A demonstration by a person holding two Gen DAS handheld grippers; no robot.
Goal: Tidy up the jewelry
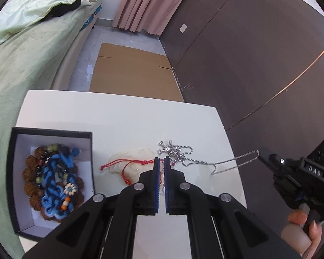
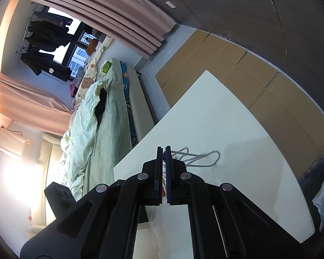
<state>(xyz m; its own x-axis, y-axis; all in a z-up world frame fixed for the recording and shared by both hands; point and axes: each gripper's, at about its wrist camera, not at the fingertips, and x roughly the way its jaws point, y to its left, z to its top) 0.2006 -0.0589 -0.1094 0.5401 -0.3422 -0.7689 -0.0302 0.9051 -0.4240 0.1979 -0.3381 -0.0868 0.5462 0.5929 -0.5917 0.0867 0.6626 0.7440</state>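
A black box (image 1: 13,172) with a white inside stands at the left of the white table (image 1: 123,116). It holds brown bead bracelets and a blue woven bracelet (image 1: 54,185). A red cord bracelet (image 1: 127,166) lies on a whitish pouch. My left gripper (image 1: 161,161) is nearly shut over the pouch's right end, on something small and hard to make out. A tangled silver chain (image 1: 179,153) lies just beyond it. My right gripper (image 1: 261,153) is shut on the chain's end and stretches it to the right; in its own view the gripper (image 2: 164,151) grips the chain (image 2: 196,157).
A bed with a green cover (image 1: 21,64) runs along the table's left side. Flat cardboard (image 1: 134,71) lies on the floor beyond the table. A dark wardrobe wall (image 1: 248,54) stands at the right. Pink curtains (image 1: 144,4) hang at the back.
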